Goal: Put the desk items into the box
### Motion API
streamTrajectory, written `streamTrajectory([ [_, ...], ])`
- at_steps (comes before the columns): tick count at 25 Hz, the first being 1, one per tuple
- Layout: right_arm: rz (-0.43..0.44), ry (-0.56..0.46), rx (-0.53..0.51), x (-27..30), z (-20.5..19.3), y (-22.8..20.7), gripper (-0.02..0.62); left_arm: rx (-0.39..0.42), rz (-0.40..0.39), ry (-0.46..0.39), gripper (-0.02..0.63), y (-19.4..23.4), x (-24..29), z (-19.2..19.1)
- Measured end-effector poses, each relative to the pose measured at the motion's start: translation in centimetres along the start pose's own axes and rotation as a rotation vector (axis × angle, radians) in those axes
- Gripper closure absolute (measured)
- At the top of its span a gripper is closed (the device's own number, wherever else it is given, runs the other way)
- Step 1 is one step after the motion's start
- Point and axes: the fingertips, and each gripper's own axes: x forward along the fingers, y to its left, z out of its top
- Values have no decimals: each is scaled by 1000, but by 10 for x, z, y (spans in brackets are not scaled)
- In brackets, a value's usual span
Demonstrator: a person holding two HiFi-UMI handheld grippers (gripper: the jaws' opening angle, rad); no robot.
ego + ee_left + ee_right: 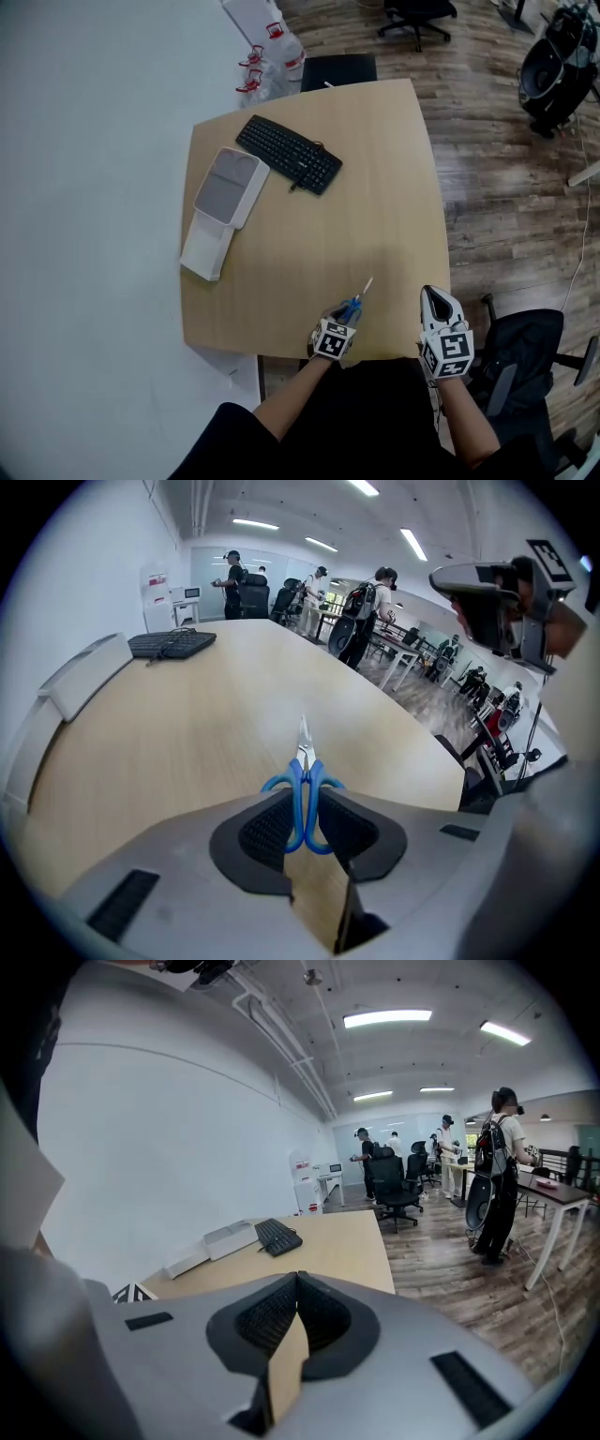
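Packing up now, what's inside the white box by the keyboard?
The white box appears open, with a bare grey inside and nothing visible in it. Its near end covers part of a white lid.

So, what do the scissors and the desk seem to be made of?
Scissors: the handles look like smooth blue plastic; the blades look like bare metal, judging by the silver shine. Desk: pale, matte wood-look top, possibly laminate; the grain barely shows.
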Motion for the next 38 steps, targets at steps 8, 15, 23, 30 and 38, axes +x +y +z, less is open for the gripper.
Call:
streamTrajectory([
  [8, -31, 2, -8, 15, 2, 67, 536, -107, -8, -108, 518, 46, -54, -2],
  [15, -49, 19, -33, 39, 5, 139, 535, -130, -23, -205, 518, 102, -103, -3],
  [23, -70, 3, -52, 68, 22, 227, 537, -173, -46, -281, 518, 167, -164, -10],
  [30, -93, 0, -50, 89, 19, 298, 536, -168, -61, -310, 518, 212, -204, -30],
  [38, 15, 17, -118, 128, 24, 372, 535, -158, 32, -343, 518, 293, -242, -40],
])
